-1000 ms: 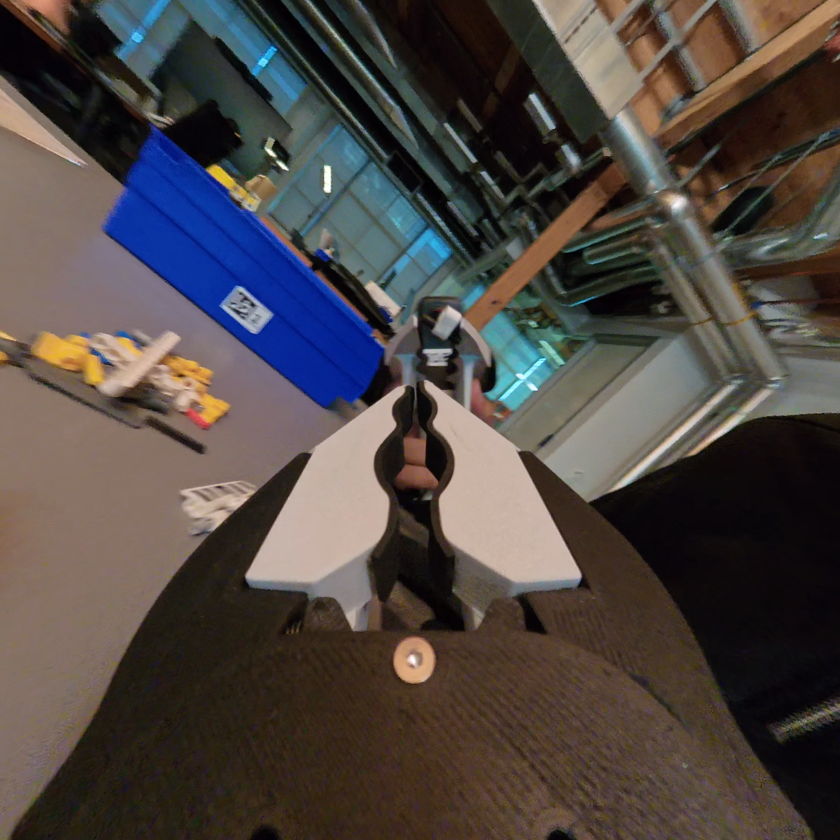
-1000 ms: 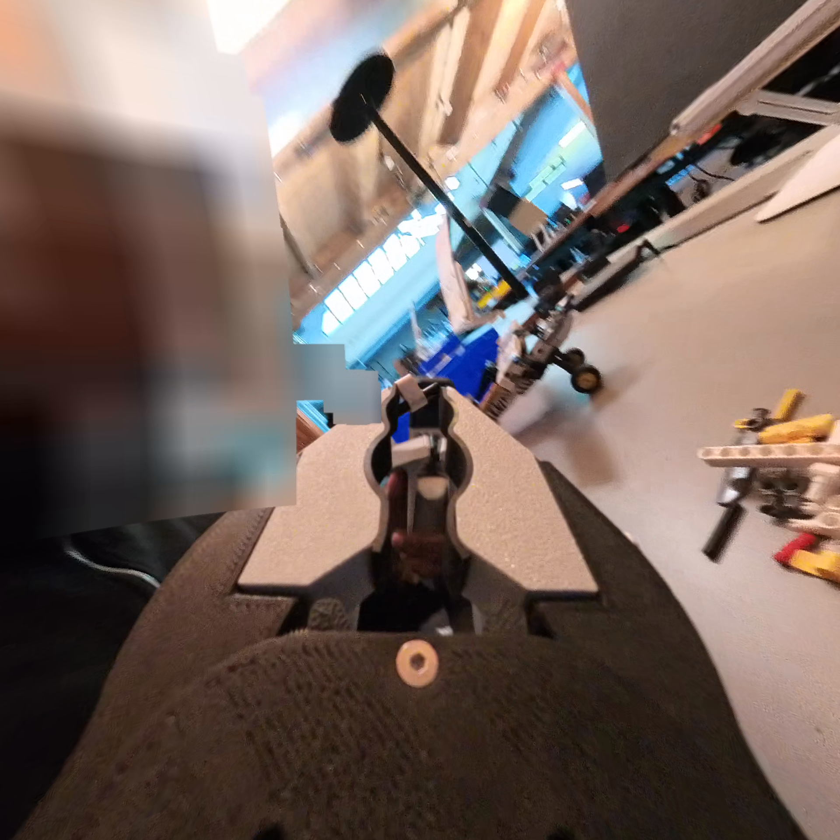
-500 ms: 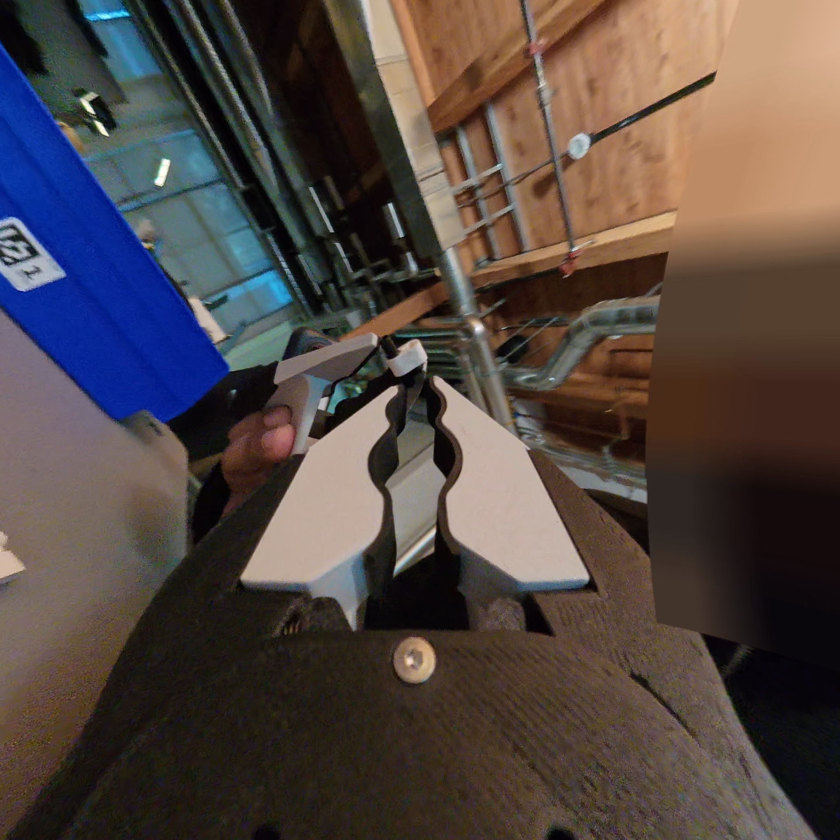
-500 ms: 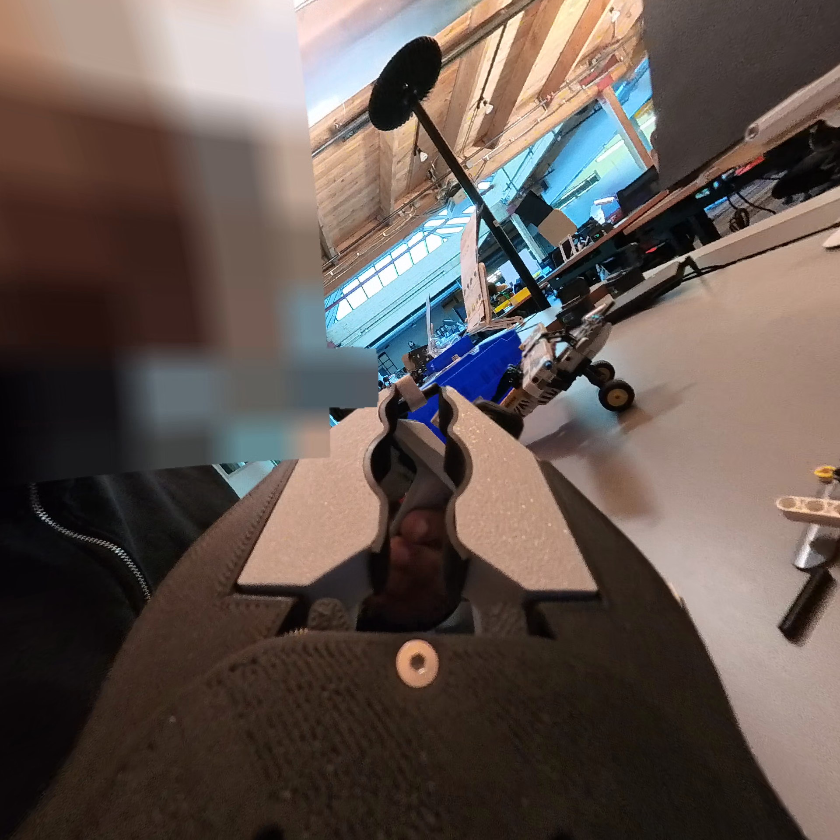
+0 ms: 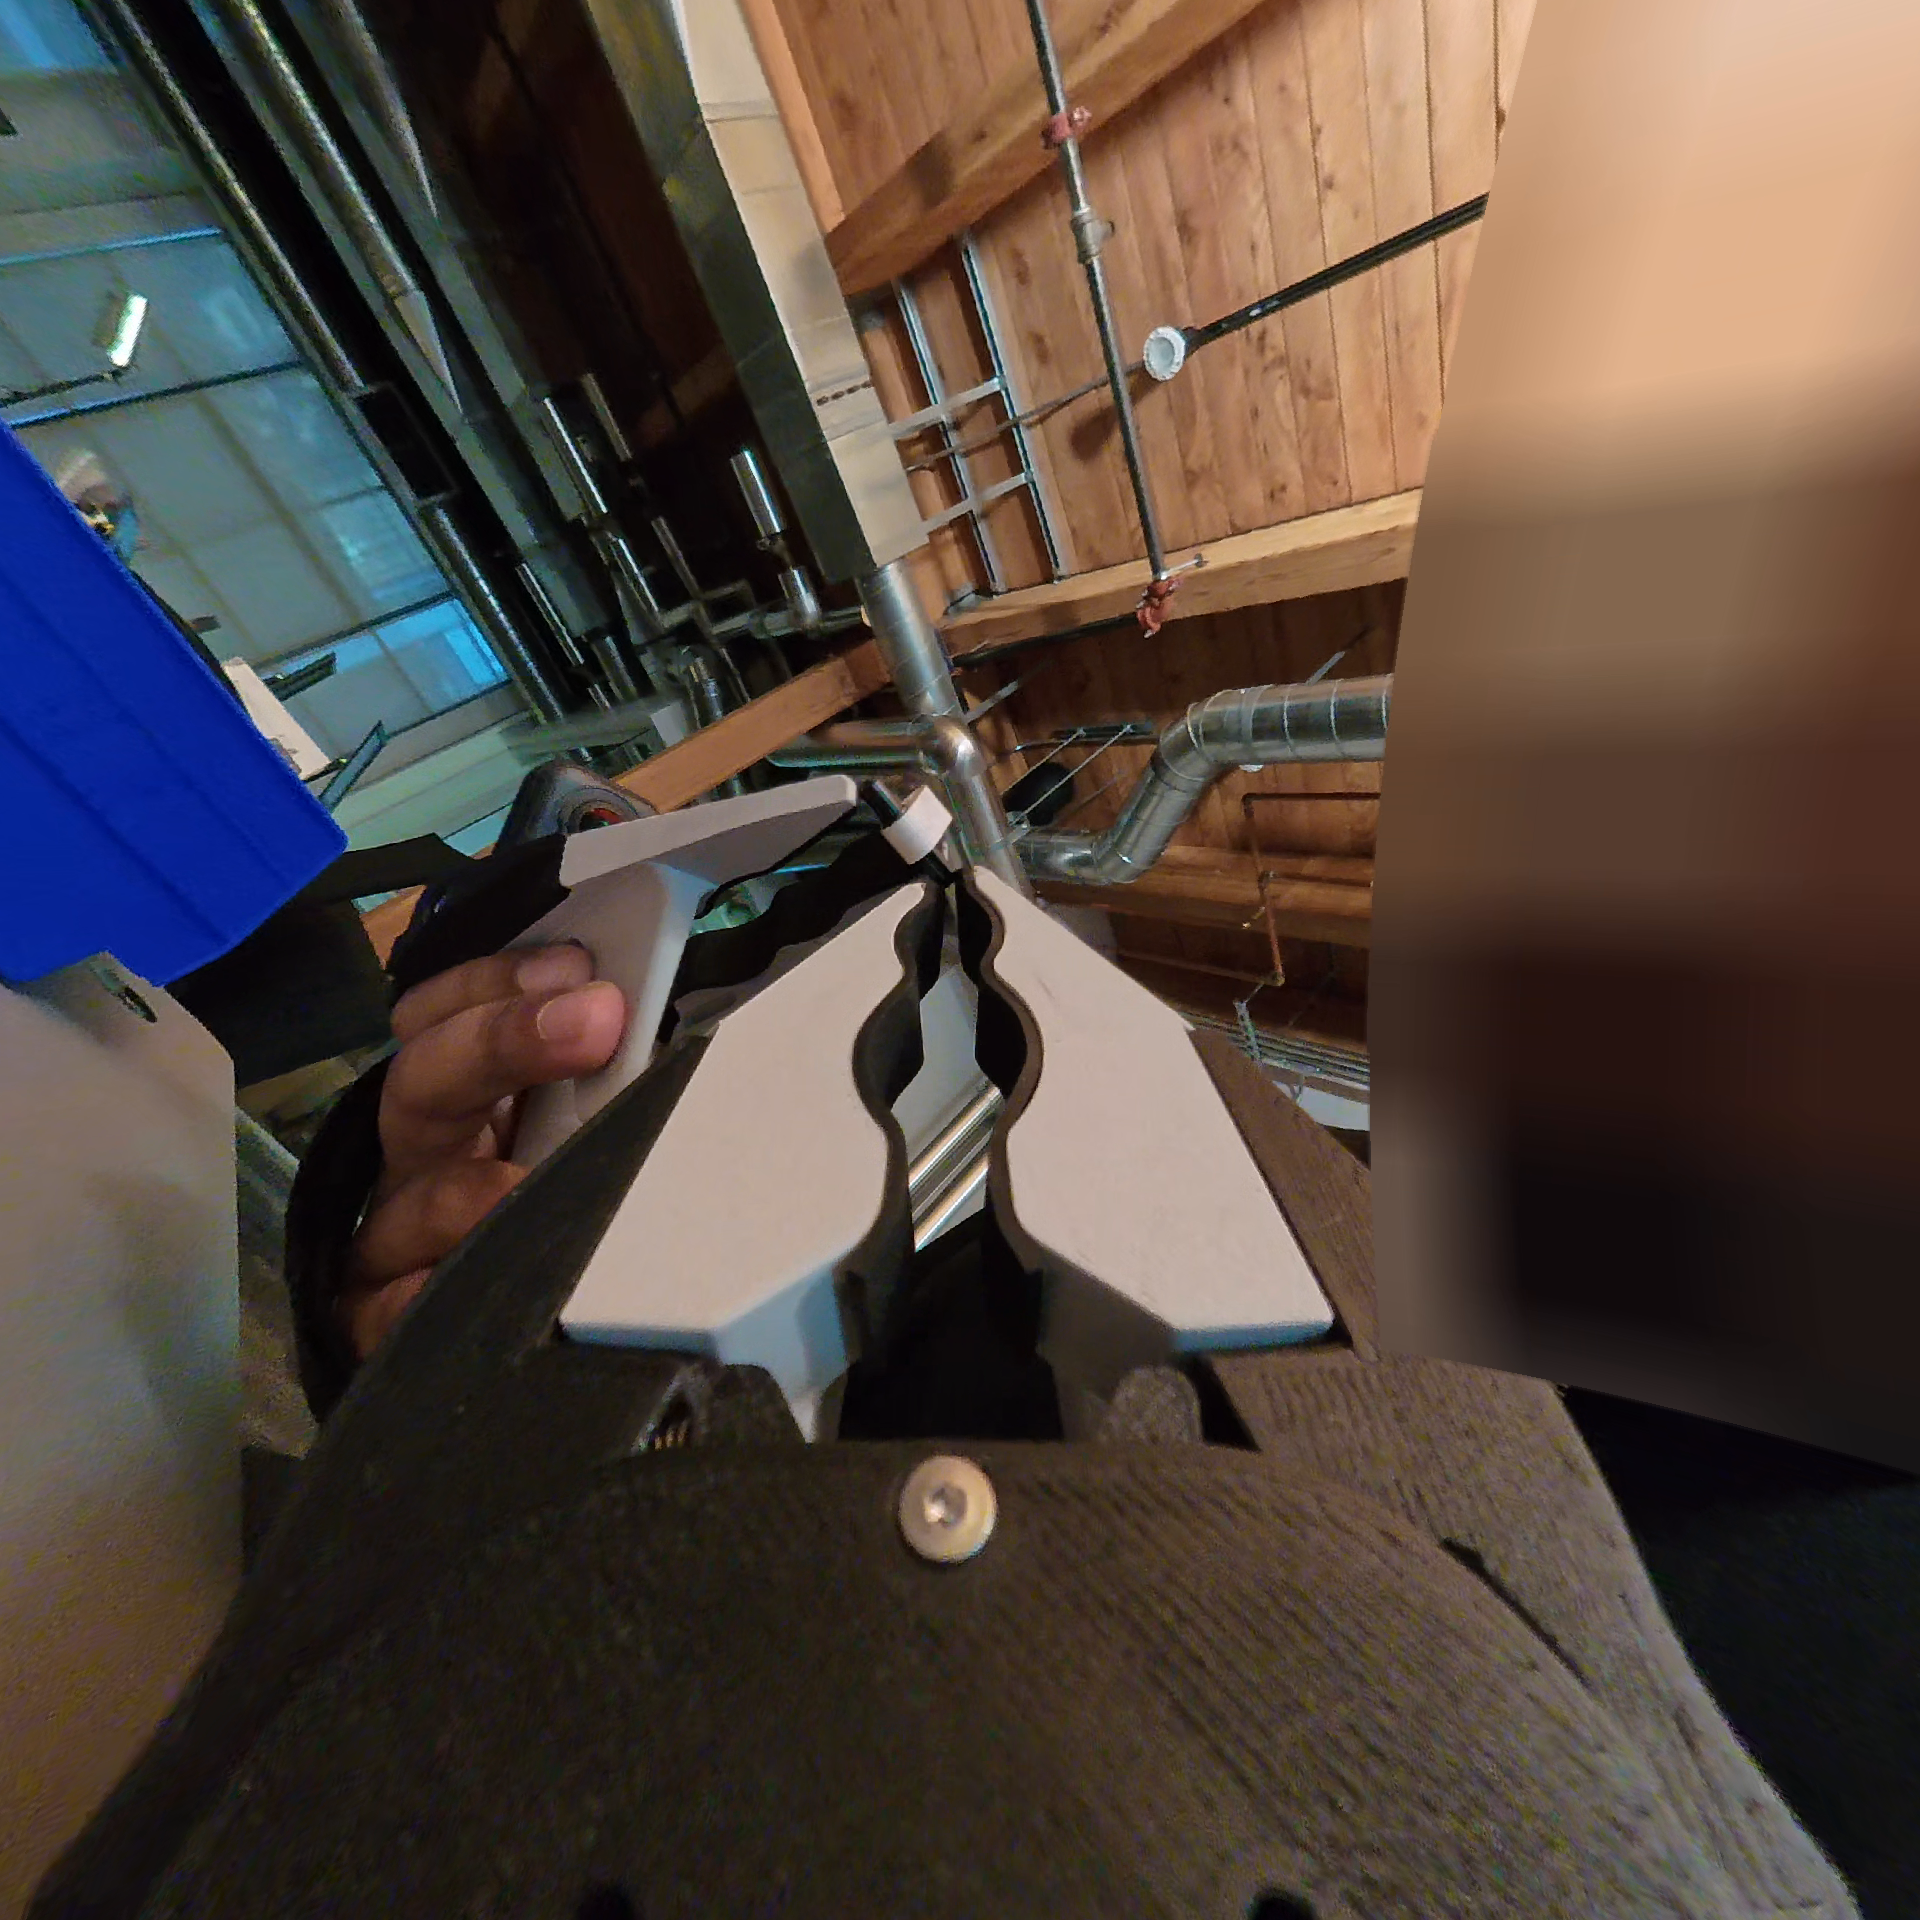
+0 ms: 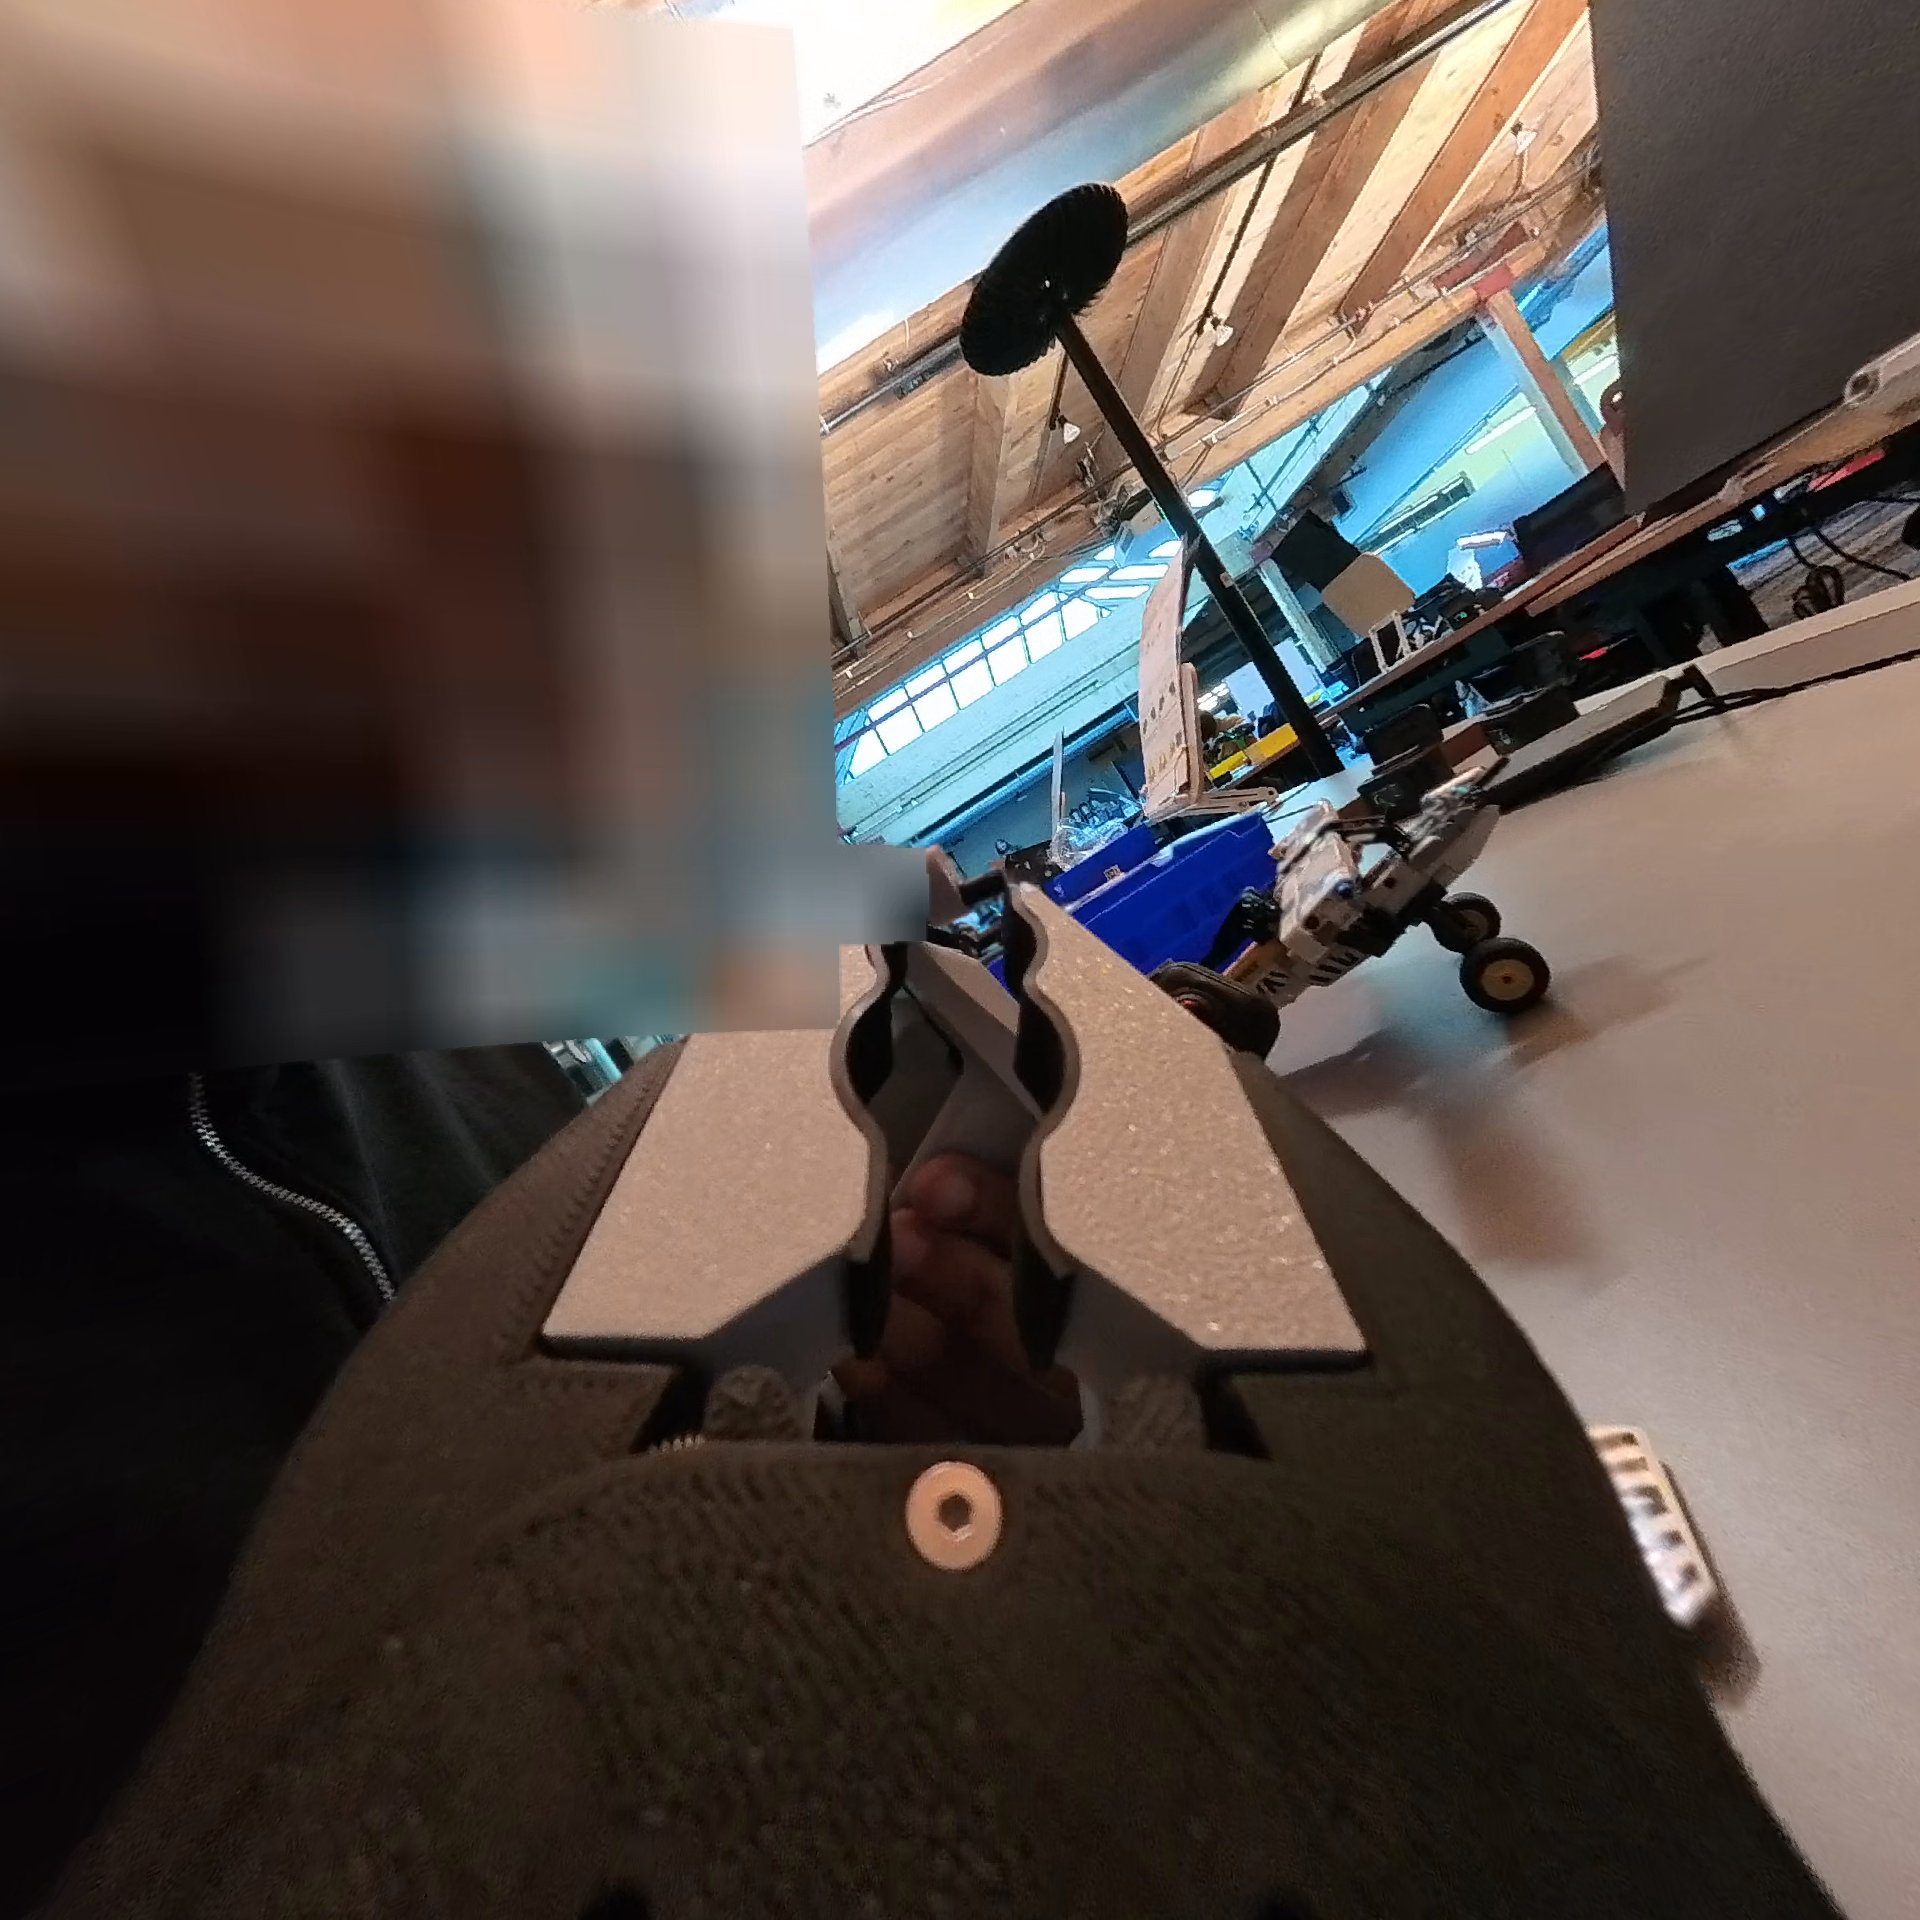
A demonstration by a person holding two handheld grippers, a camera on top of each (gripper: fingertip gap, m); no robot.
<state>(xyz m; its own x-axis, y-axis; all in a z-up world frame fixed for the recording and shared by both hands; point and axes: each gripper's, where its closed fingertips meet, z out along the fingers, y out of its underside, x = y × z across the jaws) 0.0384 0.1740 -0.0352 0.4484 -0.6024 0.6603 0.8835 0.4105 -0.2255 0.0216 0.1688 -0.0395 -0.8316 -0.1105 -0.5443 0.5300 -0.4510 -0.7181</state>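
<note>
Jaws on our left gripper [image 5: 951,883] are now pinching shut at the axle [image 5: 878,803]. Our right gripper [image 6: 956,925] is staying narrowly apart, and we cannot tell its hold.

Matt grey table [image 6: 1662,1143]; glossy blue plastic bin [image 5: 125,748]; shiny ribbed metal duct [image 5: 1247,727]; planked wood ceiling [image 5: 1247,260]; grainy matt fingers [image 6: 1164,1164]; black gear [image 6: 1044,281].

The left wrist view rode on the left claw [image 5: 951,883], tilted upward toward wooden ceiling planks [image 5: 1247,312] and metal ducts [image 5: 1247,727]. The right wrist view looked low along the grey worktop [image 6: 1662,1091] from the right claw [image 6: 956,935]. The claws faced each other at close range; both views shared the blue bin [image 5: 125,748].
</note>
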